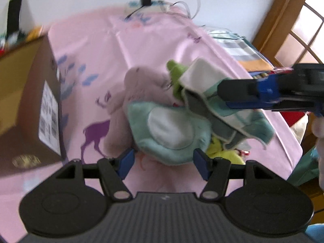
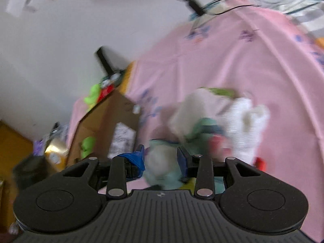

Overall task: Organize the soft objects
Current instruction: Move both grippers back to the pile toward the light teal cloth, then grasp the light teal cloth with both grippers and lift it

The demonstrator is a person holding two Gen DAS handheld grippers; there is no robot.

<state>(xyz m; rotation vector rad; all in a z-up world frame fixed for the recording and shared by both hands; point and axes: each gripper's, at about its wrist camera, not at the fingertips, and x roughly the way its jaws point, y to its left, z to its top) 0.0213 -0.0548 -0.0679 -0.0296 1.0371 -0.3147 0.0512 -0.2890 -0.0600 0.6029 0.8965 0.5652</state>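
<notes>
A heap of soft things lies on the pink sheet point(image 1: 154, 40). A teal plush with a white patch point(image 1: 172, 131) lies in front, a dusty-pink plush point(image 1: 133, 89) behind it, a green plush point(image 1: 176, 75) and a yellow-green one point(image 1: 224, 151) beside it. My left gripper point(image 1: 164, 164) is open, its jaws on either side of the teal plush's near edge. My right gripper point(image 1: 224, 93) reaches in from the right and is shut on a white and teal cloth point(image 1: 204, 81), holding it above the heap. In the blurred right wrist view its fingers point(image 2: 161, 162) frame the cloth point(image 2: 162, 162).
An open cardboard box point(image 1: 30, 101) stands at the left on the sheet; it also shows in the right wrist view point(image 2: 105, 125) with green toys inside. A white plush point(image 2: 245, 127) lies at the heap's right. Folded fabrics point(image 1: 243, 50) and a wooden frame stand to the right.
</notes>
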